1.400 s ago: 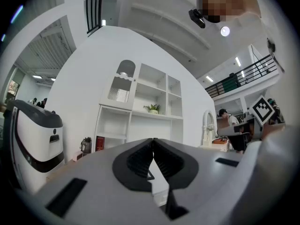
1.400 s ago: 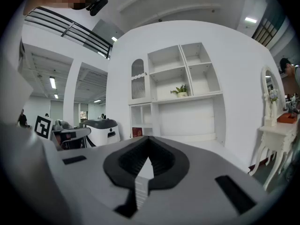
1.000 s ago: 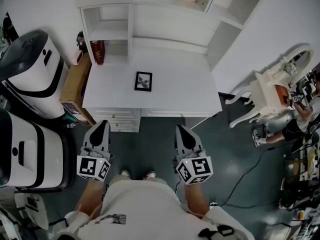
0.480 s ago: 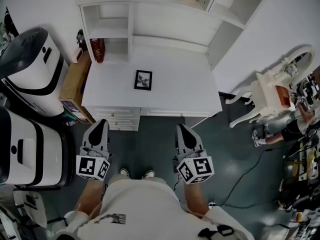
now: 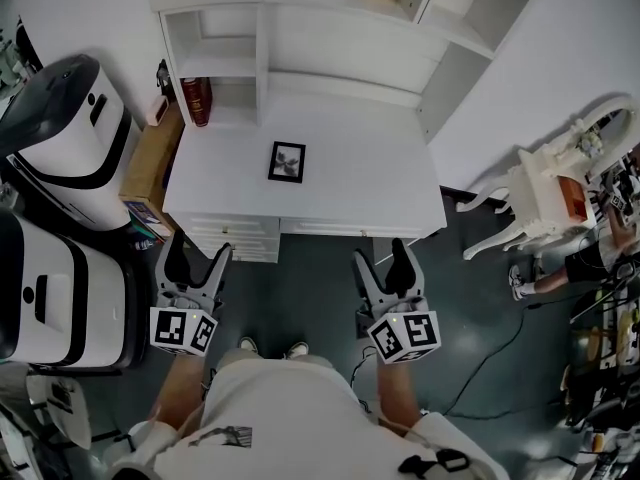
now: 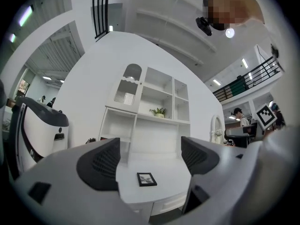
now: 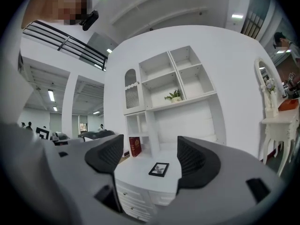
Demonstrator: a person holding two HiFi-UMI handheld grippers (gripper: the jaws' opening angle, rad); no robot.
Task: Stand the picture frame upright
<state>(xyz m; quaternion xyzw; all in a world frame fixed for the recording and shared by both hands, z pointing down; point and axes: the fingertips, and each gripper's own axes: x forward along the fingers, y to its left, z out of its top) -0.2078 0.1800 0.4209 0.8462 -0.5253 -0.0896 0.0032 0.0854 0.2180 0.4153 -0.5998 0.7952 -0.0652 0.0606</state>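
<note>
Picture frame (image 5: 287, 162) lies flat; left tool (image 5: 197, 252), right tool (image 5: 381, 256) level, just opened, empty.

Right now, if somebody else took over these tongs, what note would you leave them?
Left tongs: jaws have just opened, nothing between them.
Right tongs: the same, open and empty.
Both hang short of the white desk's front edge.
The picture frame lies flat near the desk's middle, untouched.
Done: nothing yet.
Left: reach in, grip the frame, stand it upright.

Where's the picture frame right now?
In the head view, the picture frame lies flat near the middle of the white desk, right of the red book.
</note>
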